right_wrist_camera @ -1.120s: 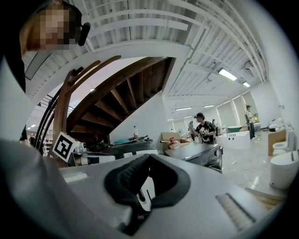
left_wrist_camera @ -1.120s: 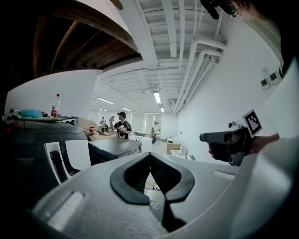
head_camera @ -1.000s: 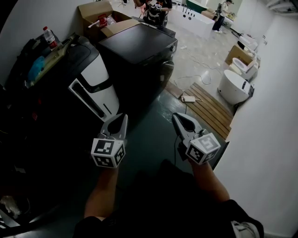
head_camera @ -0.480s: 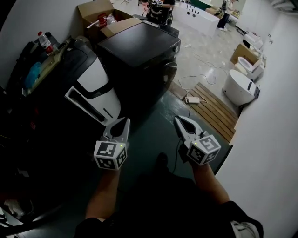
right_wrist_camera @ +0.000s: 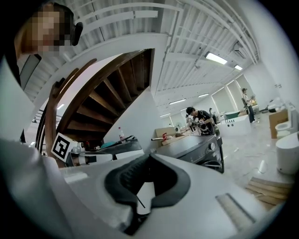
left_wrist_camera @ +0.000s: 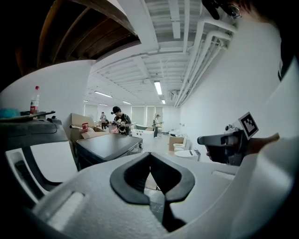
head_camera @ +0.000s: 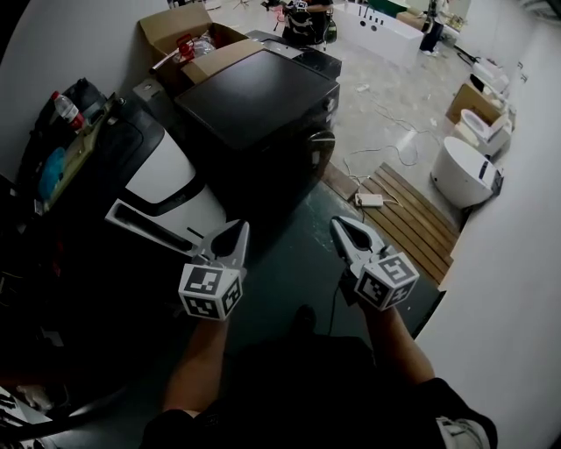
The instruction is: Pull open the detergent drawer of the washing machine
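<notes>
Black washing machine (head_camera: 254, 92) stands on the floor, well apart from both grippers, with a cardboard box (head_camera: 175, 26) behind it. Its detergent drawer can't be made out. The 2 tools, left gripper (head_camera: 237, 230) and right gripper (head_camera: 338, 224), have their jaws pressed together with nothing between them.

Left gripper (head_camera: 237, 228): pale grey shell tapering to a beak; black ridged pads lining a diamond-shaped hollow
Left marker cube (head_camera: 209, 292): white faces; black square patterns
Right gripper (head_camera: 338, 224): same grey shell; same black lining
Right marker cube (head_camera: 386, 281): white; black squares
Sleeves (head_camera: 436, 399): short; dark; behind the right marker cube
Clothing (head_camera: 298, 386): dark; pale patch (head_camera: 462, 431) further behind the right marker cube
</notes>
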`<state>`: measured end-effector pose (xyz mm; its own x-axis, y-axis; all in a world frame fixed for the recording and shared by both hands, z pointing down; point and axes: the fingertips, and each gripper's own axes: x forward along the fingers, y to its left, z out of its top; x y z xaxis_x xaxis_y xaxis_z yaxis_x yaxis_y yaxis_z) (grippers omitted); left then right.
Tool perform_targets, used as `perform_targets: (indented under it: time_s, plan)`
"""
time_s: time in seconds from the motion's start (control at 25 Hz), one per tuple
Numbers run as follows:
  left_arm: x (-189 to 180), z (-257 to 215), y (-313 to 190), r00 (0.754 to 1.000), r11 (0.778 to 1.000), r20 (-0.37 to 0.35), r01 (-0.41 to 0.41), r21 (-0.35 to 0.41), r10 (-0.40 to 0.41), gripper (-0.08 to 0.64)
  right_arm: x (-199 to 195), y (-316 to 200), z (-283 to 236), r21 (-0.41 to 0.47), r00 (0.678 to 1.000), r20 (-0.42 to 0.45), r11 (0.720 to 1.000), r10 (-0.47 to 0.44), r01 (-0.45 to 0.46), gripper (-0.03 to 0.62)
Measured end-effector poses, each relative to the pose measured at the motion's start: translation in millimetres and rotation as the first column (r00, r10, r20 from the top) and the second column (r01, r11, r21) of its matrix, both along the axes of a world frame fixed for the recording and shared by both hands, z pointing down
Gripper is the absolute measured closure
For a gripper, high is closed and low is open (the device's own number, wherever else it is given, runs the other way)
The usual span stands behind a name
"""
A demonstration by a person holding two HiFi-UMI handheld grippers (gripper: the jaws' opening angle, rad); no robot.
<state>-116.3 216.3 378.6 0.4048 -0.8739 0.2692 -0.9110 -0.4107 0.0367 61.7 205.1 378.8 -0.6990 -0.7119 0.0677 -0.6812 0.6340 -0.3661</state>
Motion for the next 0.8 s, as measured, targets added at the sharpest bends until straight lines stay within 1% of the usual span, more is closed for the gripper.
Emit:
perform_targets:
  time_s: [0.08,0.2,0.32,0.6,0.8]
  plan:
    - [10,1,-15,1.0,1.0,0.008,0.004,0.002,-0.004,0.549,9,-18,2,-0.002,1.0,0.014,1.0,-0.003,0.003,0.589]
    - [19,4,-30,1.0,1.0,0.014,0.014,-0.006,-0.013,0.549,19,-32,8,-0.004,1.0,-0.013,1.0,-0.017,0.017,0.589]
    - [23,5,-42,1.0,1.0,0.017,0.021,-0.012,-0.021,0.549,26,-40,10,-0.017,1.0,-0.008,0.999,-0.027,0.027,0.589]
    - [24,15,-79,1.0,1.0,0.013,0.018,-0.021,-0.018,0.549,37,-67,24,-0.047,1.0,-0.027,0.999,-0.011,0.009,0.589]
    - [15,25,-127,1.0,1.0,-0.011,0.01,-0.022,-0.011,0.549,30,-105,35,-0.074,0.998,-0.055,0.997,-0.006,0.002,0.589]
